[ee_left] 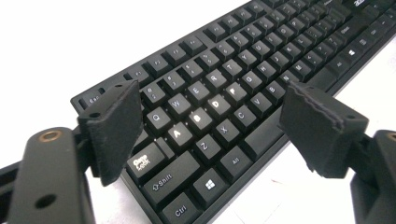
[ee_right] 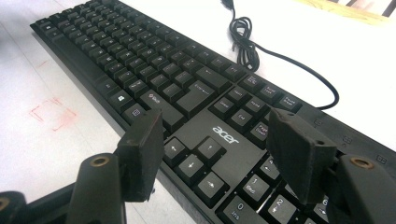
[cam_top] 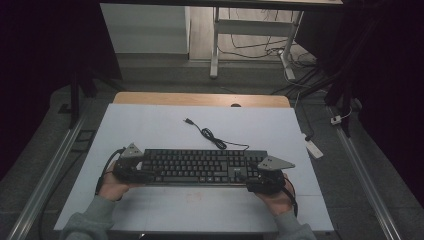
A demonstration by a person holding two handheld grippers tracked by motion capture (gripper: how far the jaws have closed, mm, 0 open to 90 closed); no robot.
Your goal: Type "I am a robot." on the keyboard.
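A black Acer keyboard (cam_top: 200,167) lies flat across the near half of the white table top (cam_top: 150,125). Its black cable (cam_top: 207,134) curls away toward the far side and ends in a loose plug (cam_top: 188,120). My left gripper (cam_top: 144,172) is at the keyboard's left end. In the left gripper view its jaws (ee_left: 210,88) stand wide apart over the letter keys (ee_left: 205,112), pressing nothing. My right gripper (cam_top: 253,178) is at the right end. Its jaws (ee_right: 215,116) are spread open above the arrow keys (ee_right: 191,163), beside the logo. The keyboard (ee_right: 140,70) and cable (ee_right: 247,46) run away beyond them.
A faint red square mark (ee_right: 51,114) is drawn on the white sheet in front of the keyboard. A strip of wooden table edge (cam_top: 200,99) borders the far side. A white block (cam_top: 314,148) lies on the floor off the table's right side, and desk legs (cam_top: 215,45) stand behind.
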